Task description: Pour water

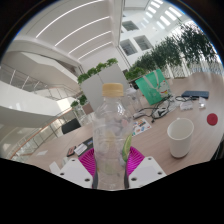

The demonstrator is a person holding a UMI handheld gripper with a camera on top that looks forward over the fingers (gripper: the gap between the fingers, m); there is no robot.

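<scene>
A clear plastic water bottle [111,135] with a pale yellow cap stands upright between my gripper's [111,162] fingers. Both magenta pads [89,158] press against its sides, so the gripper is shut on the bottle and holds it above the table. A white paper cup [180,137] stands on the wooden table [155,150] to the right of the bottle, a little beyond the fingers, open end up.
A magenta round object [211,119] lies on the table beyond the cup. Papers and small items [140,125] lie behind the bottle. Green chairs [150,88] and planters with plants [98,72] stand further back in a bright atrium.
</scene>
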